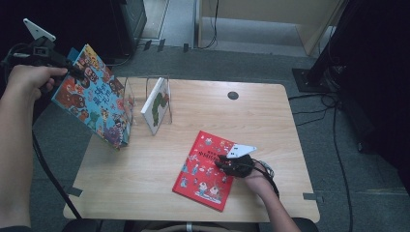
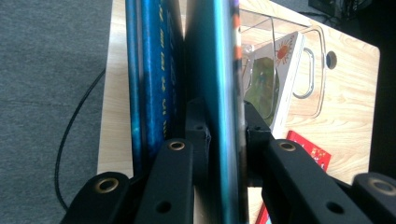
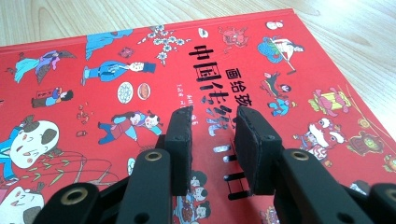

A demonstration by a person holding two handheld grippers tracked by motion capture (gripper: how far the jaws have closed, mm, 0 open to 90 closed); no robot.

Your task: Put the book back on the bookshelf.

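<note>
The blue book (image 1: 94, 96), clamped in the left gripper (image 2: 223, 135), should be lowered upright beside the rack (image 1: 159, 104), while the right gripper (image 3: 212, 135), jaws apart, rests on the red book (image 1: 205, 169).

The table (image 1: 270, 116) offers open wood across its far right quarter, from the small dark hole (image 1: 233, 95) to the right edge. A clear rack (image 1: 145, 96) stands at the far left; the white book (image 1: 155, 105) leans upright in it, closing that slot, and in the left gripper view its clear loops (image 2: 310, 74) rise beyond the gripped cover. The blue book (image 1: 94, 96), tilted over the left corner in the left gripper (image 1: 72, 67), blocks approach to the rack from that side. The red book (image 1: 205, 169) lies flat at the near middle under the right gripper (image 1: 223, 163). A bare strip of wood runs between the red book and the rack; another lies at the near left.
</note>
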